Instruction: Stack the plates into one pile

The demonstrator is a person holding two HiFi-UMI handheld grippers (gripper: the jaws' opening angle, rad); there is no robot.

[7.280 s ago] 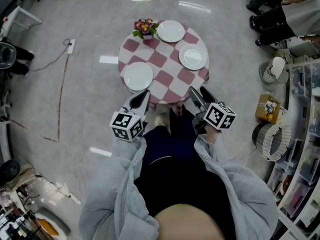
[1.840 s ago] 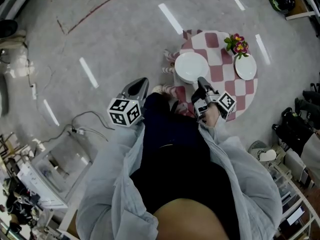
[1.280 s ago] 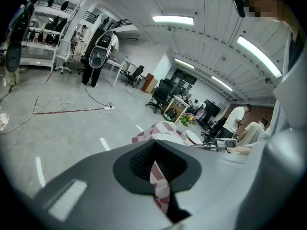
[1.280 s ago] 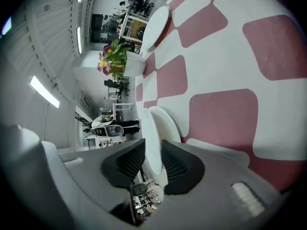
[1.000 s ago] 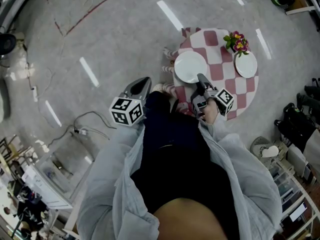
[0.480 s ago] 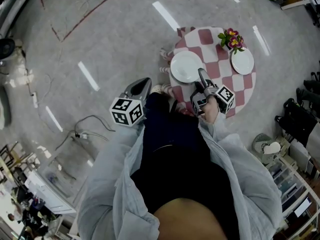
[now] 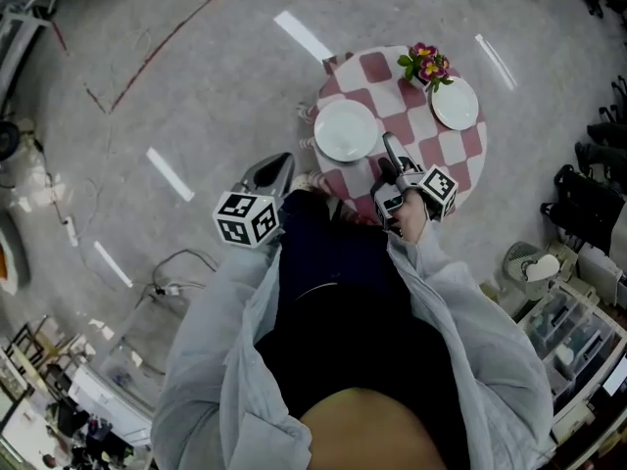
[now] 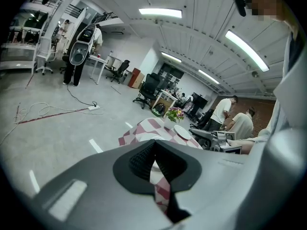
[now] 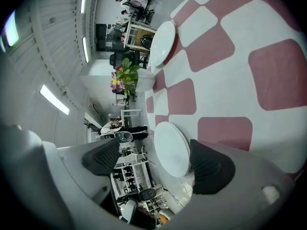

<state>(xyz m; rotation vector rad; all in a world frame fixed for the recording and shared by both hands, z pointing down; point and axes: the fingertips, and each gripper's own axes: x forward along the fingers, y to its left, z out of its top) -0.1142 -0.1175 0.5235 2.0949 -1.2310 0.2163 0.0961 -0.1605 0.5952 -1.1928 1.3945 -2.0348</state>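
Note:
A round table with a pink-and-white checked cloth holds two white plate spots. The near plate sits at the table's left edge; whether more than one is stacked there I cannot tell. A single far plate lies by the flowers. My right gripper hovers just right of the near plate, its jaws opening, pads clear of it. In the right gripper view the near plate shows between the spread jaws of my right gripper, untouched, and the far plate lies beyond. My left gripper is shut and empty, off the table's left side.
A pot of flowers stands at the table's far edge. A cable trails on the floor at left. Shelves and bins line the right side. People stand beyond the table in the left gripper view.
Three separate plates seven seconds ago are now at two spots. Over the last second the right gripper came off the near plate's rim and drew back a little.

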